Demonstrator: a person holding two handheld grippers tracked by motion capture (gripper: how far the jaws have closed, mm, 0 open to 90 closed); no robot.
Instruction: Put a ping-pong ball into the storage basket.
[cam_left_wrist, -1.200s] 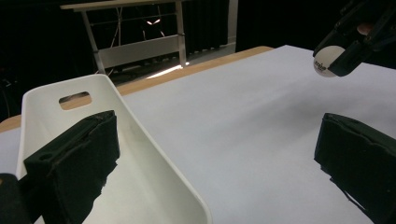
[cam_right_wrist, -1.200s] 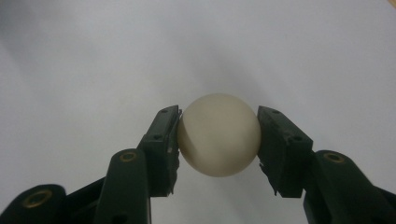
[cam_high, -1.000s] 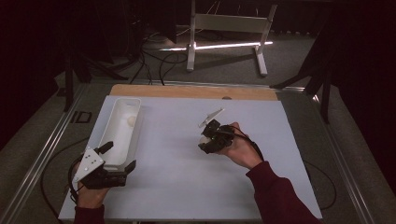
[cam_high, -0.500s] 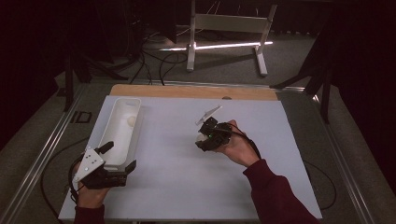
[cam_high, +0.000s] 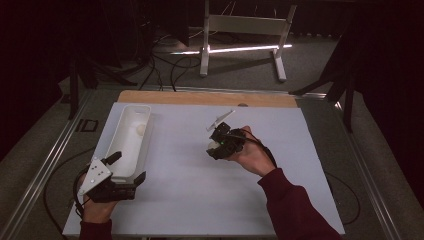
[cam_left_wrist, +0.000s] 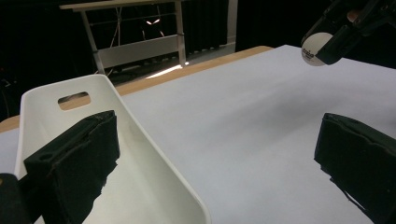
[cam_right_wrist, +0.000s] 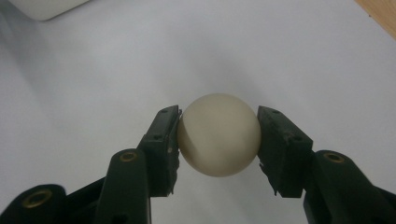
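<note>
**White ball clamped in right gripper; left gripper straddles bin wall**

Starting at the left of the high view, we see the left gripper at the near-left part of the white table surface, held by the left hand. Its jaws stand wide apart. In the left gripper view one jaw sits inside the white plastic bin and the other outside over the table, with the bin's long side wall between them; we cannot tell whether either pad touches the wall. The bin has a slotted handle hole at its far end and lies lengthwise along the table's left side.

Moving right, near the table's middle, the right gripper is held in the right hand, above the surface. Its jaws are closed onto a white ball, one pad pressing each side. From the left gripper view we see the same ball up at the far right, well apart from the bin.
</note>
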